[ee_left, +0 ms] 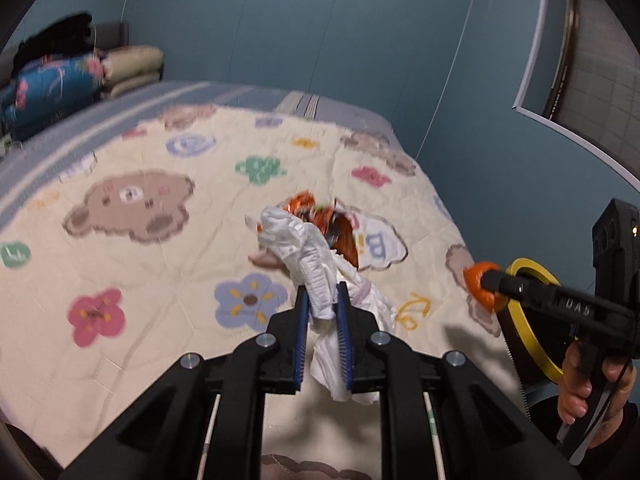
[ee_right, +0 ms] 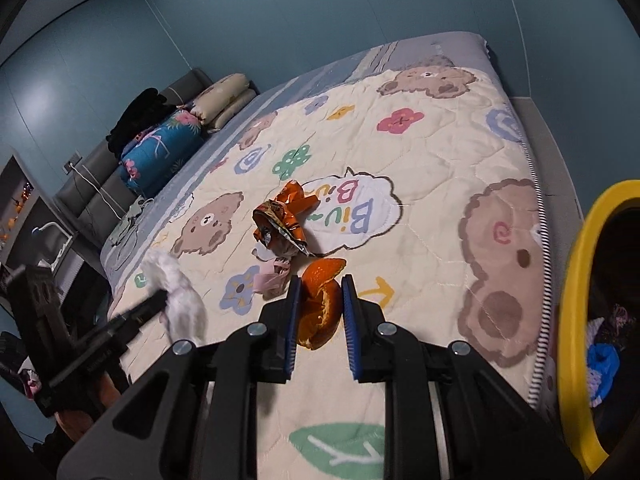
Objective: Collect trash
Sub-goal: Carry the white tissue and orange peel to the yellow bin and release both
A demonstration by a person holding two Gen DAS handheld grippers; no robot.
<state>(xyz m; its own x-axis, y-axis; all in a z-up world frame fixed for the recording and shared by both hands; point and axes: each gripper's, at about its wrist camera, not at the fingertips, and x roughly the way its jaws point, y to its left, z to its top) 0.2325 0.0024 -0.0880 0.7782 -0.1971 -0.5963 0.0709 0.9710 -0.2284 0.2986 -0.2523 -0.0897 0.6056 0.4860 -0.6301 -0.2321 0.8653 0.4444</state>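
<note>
We note teal-blue walls (ee_right: pixel 320 8) all round, lit evenly. A bed (ee_left: pixel 352 114) w/ grey-blue striped sheet fills the rm, cream cartoon quilt (ee_right: pixel 432 148) spread over it. Folded bedding (ee_right: pixel 164 148) stacked against a grey padded headboard (ee_right: pixel 92 188). Tiled opening (ee_left: pixel 600 96) at right.

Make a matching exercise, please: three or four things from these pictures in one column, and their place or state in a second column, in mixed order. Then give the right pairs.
Things:
1. white tissue
2. orange peel
3. orange foil wrapper
4. yellow-rimmed bin

Places or states:
A. lying loose on the quilt
B. standing beside the bed, at the right edge of the right wrist view
C. clamped in the left tool
D. clamped in the right tool

Pairs: 1-C, 2-D, 3-A, 4-B
</note>
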